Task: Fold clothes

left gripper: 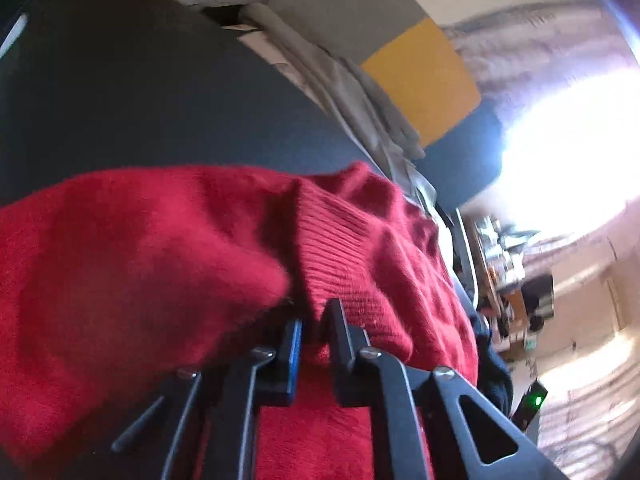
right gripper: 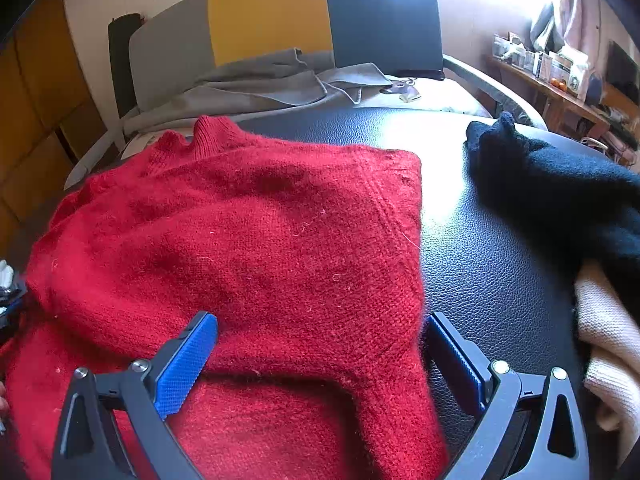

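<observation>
Red sweater [right gripper: 248,248] is laid on the black surface [right gripper: 480,272], its ribbed edge pinched by the left gripper [left gripper: 314,320], while the right gripper [right gripper: 320,344] is held wide open over it.

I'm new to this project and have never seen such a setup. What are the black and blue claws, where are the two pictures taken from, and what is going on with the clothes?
A person holds a two-finger gripper in each hand; a fisheye camera on each looks along its fingers. The left wrist view shows the left gripper shut on a fold of the red sweater. The right wrist view shows the right gripper open, its blue pads either side of the sweater's near part, holding nothing. The sweater lies on a black leather-like surface. Beside it, to the right, sit a dark navy garment and a cream knit. A grey cloth lies further back.
</observation>
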Available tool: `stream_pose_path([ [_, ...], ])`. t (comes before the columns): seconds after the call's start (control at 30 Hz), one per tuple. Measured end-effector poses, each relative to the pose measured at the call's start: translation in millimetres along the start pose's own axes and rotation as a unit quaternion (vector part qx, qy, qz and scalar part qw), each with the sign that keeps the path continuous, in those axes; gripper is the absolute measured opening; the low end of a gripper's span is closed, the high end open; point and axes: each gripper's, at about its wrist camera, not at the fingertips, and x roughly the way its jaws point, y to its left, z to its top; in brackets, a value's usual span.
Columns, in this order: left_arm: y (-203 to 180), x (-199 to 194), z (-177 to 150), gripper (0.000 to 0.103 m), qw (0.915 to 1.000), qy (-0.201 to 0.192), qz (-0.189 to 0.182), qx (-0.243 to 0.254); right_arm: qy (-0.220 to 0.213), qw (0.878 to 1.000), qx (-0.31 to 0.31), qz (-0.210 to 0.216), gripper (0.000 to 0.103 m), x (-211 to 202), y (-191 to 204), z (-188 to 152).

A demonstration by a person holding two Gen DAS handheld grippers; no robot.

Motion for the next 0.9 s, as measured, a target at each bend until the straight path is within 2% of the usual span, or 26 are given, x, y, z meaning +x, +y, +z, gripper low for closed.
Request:
stream_pose_path([
  [0.13, 4.3, -14.1, 6.6, 0.007, 0.9995, -0.018, 0.017, 0.018, 0.0, 1.0, -0.001, -0.001, 0.103, 0.1, 0.9, 0.1],
  [0.23, -1.2, -21.2, 10.9, 0.007, 0.9975, -0.021, 0.041, 0.053, 0.0, 1.0, -0.003, -0.001, 0.103, 0.1, 1.5, 0.4],
  [0.43, -8.8, -14.6, 5.6, 0.009, 0.9861, -0.006, 0.109, 0.125, 0.001, 1.0, -0.005, 0.001, 0.103, 0.7, 1.6, 1.1],
  [0.57, -14.8, -30.3, 0.4, 0.018, 0.9874, -0.024, 0.112, 0.109, 0.0, 1.0, 0.0, -0.002, 0.103, 0.4, 5.0, 0.1],
  [0.7, -34.3, -56.0, -14.1, 0.024, 0.9887, -0.065, 0.078, 0.11, -0.007, 1.0, -0.011, -0.005, 0.103, -2.6, 8.1, 0.6],
  [0.77, -49.1, -55.9, -23.9, 0.026, 0.9865, -0.064, 0.064, 0.136, -0.023, 0.999, -0.032, -0.01, 0.103, -10.9, 17.6, -0.4],
  [0.9, -79.3, -28.6, -41.9, 0.026, 0.9718, -0.033, 0.073, 0.222, -0.056, 0.996, -0.072, -0.02, 0.103, -27.5, 36.6, -2.4],
])
